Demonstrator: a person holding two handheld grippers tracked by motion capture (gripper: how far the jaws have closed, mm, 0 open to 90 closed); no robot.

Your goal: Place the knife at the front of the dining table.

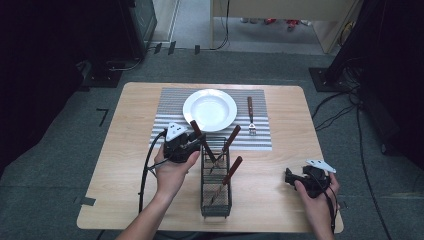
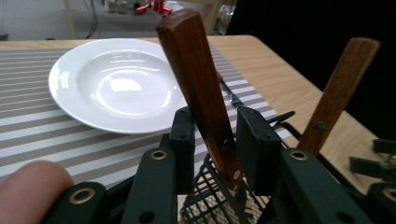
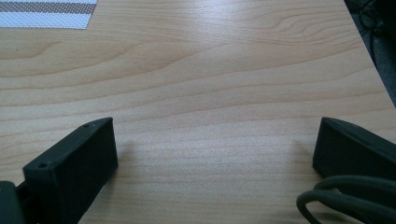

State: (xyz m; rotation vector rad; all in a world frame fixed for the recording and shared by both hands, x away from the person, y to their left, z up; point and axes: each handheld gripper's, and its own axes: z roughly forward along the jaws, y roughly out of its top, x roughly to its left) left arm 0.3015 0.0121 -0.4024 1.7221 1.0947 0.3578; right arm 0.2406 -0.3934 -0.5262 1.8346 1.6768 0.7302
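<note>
My left gripper (image 1: 199, 142) reaches the far end of a black wire basket (image 1: 216, 202). Its jaws closely flank the brown wooden handle (image 2: 196, 70) of a utensil (image 1: 196, 129) leaning out of the basket. In the left gripper view the handle lies against the right pad (image 2: 254, 140), with a thin gap at the left pad (image 2: 183, 140). Two more wooden-handled utensils (image 1: 231, 138) (image 1: 233, 169) stand in the basket. My right gripper (image 1: 289, 177) rests at the table's near right, open over bare wood (image 3: 215, 116).
A white plate (image 1: 210, 110) (image 2: 116, 84) sits on a striped placemat (image 1: 170, 102) beyond the basket. A wooden-handled fork (image 1: 251, 116) lies to the plate's right. Cables and dark stands surround the table (image 1: 125, 165) on the floor.
</note>
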